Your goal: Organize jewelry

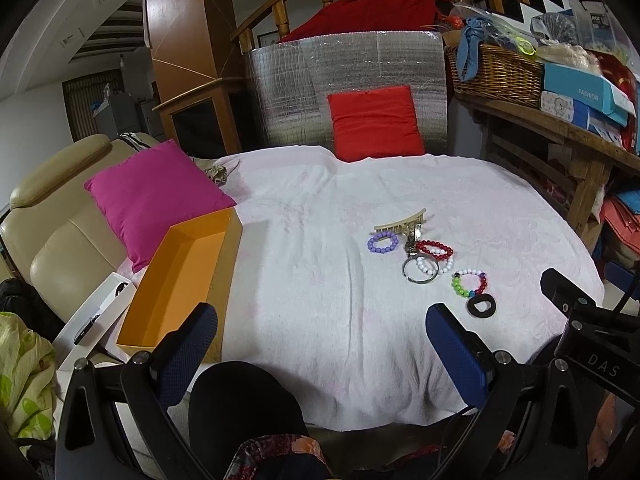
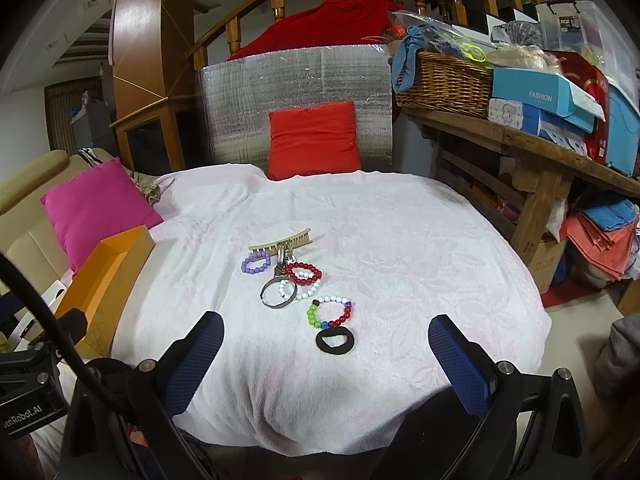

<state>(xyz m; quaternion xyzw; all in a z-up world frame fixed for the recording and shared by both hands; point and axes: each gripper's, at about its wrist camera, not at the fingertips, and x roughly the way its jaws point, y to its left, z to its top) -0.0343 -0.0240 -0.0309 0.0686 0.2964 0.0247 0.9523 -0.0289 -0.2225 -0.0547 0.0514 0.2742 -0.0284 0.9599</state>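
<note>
A cluster of jewelry lies on the white cloth [image 1: 320,280] [image 2: 420,280]: a beige hair comb [image 1: 400,221] [image 2: 280,242], a purple bead bracelet [image 1: 382,243] [image 2: 254,262], a red bead bracelet [image 1: 435,249] [image 2: 304,273], a white bead bracelet [image 1: 434,267] [image 2: 304,290], a metal bangle [image 1: 419,270] [image 2: 279,295], a multicoloured bead bracelet [image 1: 470,283] [image 2: 330,313] and a black ring [image 1: 481,305] [image 2: 335,339]. An empty orange box [image 1: 180,280] [image 2: 108,276] sits at the left. My left gripper [image 1: 320,344] and right gripper [image 2: 326,356] hover open near the front edge, short of the jewelry.
A pink cushion [image 1: 156,192] [image 2: 96,204] lies behind the box on a beige seat [image 1: 48,216]. A red cushion [image 1: 374,122] [image 2: 314,140] leans on a silver foil panel at the back. A wooden bench [image 2: 532,148] with a wicker basket [image 2: 444,80] and boxes stands right.
</note>
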